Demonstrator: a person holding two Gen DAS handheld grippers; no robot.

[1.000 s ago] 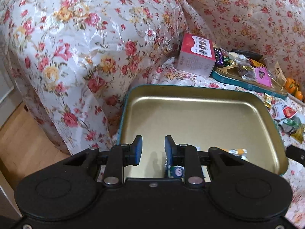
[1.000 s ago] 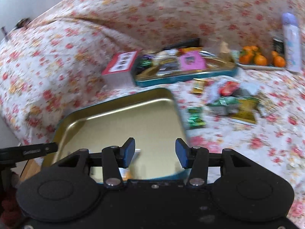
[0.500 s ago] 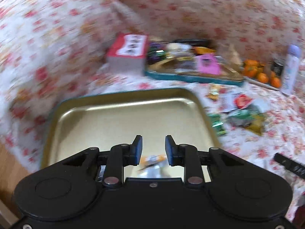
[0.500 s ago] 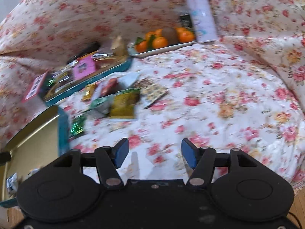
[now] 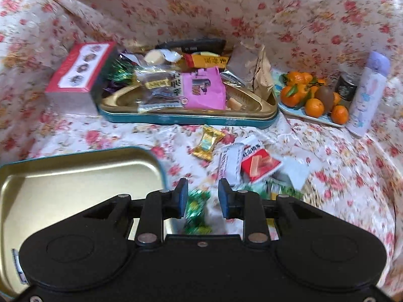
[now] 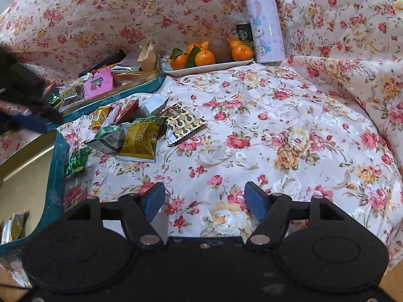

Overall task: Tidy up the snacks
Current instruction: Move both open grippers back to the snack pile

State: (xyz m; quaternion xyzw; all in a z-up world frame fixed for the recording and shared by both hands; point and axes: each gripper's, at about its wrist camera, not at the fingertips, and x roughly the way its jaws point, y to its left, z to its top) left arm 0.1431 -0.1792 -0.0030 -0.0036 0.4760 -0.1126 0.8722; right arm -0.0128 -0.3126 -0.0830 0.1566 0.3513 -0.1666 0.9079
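Since the earlier frame, both hand-held grippers have swung away from the near gold tin (image 5: 75,173) toward the loose snacks on the floral-covered sofa seat (image 6: 277,130).

Left hand-held gripper (image 5: 203,197): fingers partly spread, nothing pinched. A green foil candy (image 5: 197,207) lies on the cloth in line with the gap, just beyond the tin's right corner; the view is motion-blurred, so contact cannot be told.

Right hand-held gripper (image 6: 205,201): jaws opening, now spread wide, with only bare floral cloth between them.

Location of the snacks:
- Loose pile between the two tins: a gold-wrapped candy (image 5: 207,142), a red packet (image 5: 259,164), a white packet (image 5: 230,162), a yellow-green packet (image 6: 139,142), a brown-and-gold patterned packet (image 6: 183,123).
- Far tin (image 5: 189,120), teal-sided with gold interior, is filled with assorted packets, among them a pink packet (image 5: 202,90).
- Near gold tin holds a small wrapped item (image 6: 12,226) at its near edge in the right wrist view.

Surroundings:
- A red box (image 5: 80,71) stands touching the far tin's left end.
- A plate of oranges (image 6: 209,54) sits beside the far tin's right end.
- A lilac bottle (image 6: 264,22) stands upright just right of the plate, with a dark can (image 6: 244,31) behind.
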